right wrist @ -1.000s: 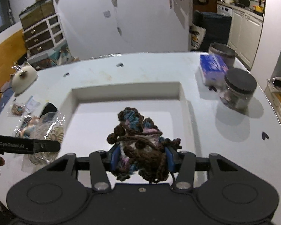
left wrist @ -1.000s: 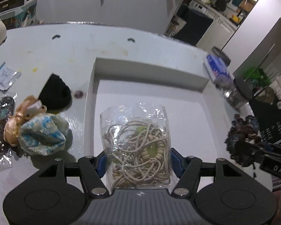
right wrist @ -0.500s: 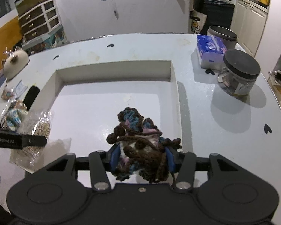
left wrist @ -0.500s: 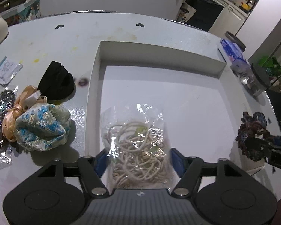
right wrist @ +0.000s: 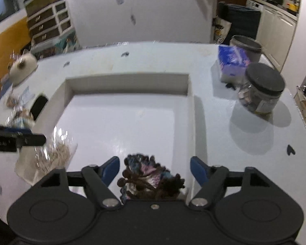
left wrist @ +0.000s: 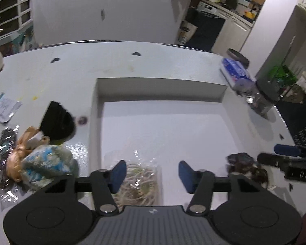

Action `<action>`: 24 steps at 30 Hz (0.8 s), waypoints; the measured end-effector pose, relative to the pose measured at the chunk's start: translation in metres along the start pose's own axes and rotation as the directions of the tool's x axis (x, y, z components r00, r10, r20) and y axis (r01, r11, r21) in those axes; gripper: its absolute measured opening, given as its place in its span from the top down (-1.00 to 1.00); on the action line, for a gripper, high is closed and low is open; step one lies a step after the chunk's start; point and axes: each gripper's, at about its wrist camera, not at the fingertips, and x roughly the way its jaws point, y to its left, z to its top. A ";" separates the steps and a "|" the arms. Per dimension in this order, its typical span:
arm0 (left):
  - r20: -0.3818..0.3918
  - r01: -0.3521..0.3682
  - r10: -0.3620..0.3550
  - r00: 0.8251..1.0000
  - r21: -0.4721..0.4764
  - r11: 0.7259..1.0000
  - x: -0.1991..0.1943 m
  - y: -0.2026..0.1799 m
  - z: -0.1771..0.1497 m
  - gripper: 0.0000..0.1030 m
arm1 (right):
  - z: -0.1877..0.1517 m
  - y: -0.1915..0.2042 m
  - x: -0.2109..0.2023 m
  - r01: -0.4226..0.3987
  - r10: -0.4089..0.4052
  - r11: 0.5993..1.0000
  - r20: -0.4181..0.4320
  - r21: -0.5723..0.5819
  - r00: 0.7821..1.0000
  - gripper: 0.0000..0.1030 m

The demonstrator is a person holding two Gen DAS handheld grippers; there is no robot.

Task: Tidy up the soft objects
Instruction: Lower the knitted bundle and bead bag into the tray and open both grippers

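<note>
**user1:** Tools are both spread wide. Left tool (left wrist: pixel 151 171) has its blue pads (left wrist: pixel 118 172) apart with nothing pinched, and the clear bag of beige hair ties (left wrist: pixel 139 180) lies between and below them, at the near left corner of the white tray (left wrist: pixel 161 86). From the right wrist view that same bag (right wrist: pixel 49 156) hangs partly over the tray's left wall

**user2:** and the right one?

**user1:** right tool (right wrist: pixel 155 169) is just as wide, not touching the brown, blue and pink crochet scrunchie (right wrist: pixel 151 178), which sits between the fingers near the tray's right wall (right wrist: pixel 190 110), toward the near corner. You can spot it in the left view too (left wrist: pixel 245 167), with the right tool's fingertips just beside it

**user2:** anything outside the tray?

**user1:** left of it on the table (left wrist: pixel 75 77): a black cloth piece (left wrist: pixel 58 120), a blue and white floral scrunchie (left wrist: pixel 48 163), a peach satin one (left wrist: pixel 20 151) touching it, plus some plastic packets, too blurry to read. Right of the tray: a dark-lidded jar (right wrist: pixel 261 89), a blue tissue pack (right wrist: pixel 232 63) and a grey tin (right wrist: pixel 245 46) behind it
</note>
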 end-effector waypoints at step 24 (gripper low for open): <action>-0.102 -0.040 0.039 0.994 -0.001 0.999 0.022 0.010 -0.009 -0.19 | -0.015 0.007 0.021 -0.002 0.001 1.000 -0.129 -0.007 0.992 0.18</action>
